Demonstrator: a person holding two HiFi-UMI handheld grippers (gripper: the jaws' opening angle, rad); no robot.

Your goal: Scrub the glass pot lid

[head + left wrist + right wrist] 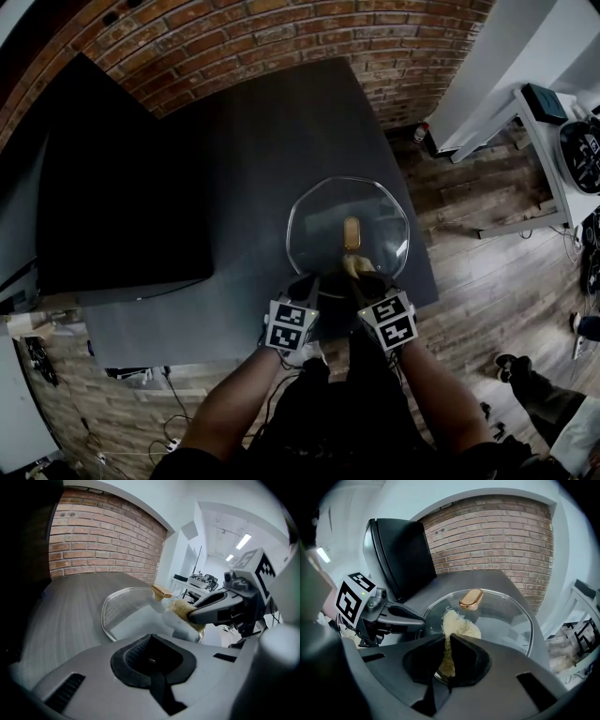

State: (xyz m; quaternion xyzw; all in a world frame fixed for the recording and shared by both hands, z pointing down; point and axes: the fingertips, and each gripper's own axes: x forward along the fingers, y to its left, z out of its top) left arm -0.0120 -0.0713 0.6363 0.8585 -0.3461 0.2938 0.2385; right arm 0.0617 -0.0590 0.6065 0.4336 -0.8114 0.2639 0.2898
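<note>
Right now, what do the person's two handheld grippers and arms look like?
Both the left gripper and the right gripper have smooth grey bodies, black textured jaw pads and a white cube bearing black square markers. The person's forearms are bare; dark clothing shows at the shoulders.

The pot lid (319,220) is gleaming as clear, glossy glass with a thin metal rim, its knob (352,232) shining like polished gold metal; the scrubber (459,626) is looking pale, fibrous and rough; the bench (262,141) is showing a matt dark, faintly grained top
</note>
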